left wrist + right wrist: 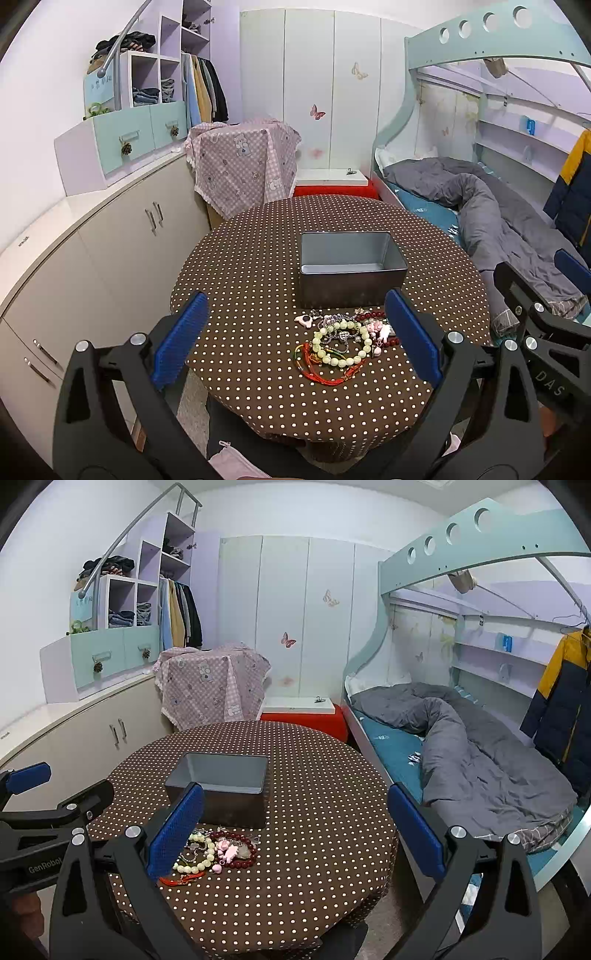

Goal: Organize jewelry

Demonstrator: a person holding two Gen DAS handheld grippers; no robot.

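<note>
Both grippers, the left (297, 338) and the right (295, 830), are being held wide apart with nothing gripped. The jewelry (343, 341) is lying heaped on the table (258, 258), just in front of the tin (351, 273).

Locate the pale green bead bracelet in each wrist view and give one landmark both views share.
Left wrist: the pale green bead bracelet lies just below picture centre, between the blue pads, in the jewelry pile in front of the grey metal box.
Right wrist: the same bracelet sits lower left, beside the left blue pad.
Shared landmark: the grey metal box behind the pile.
</note>
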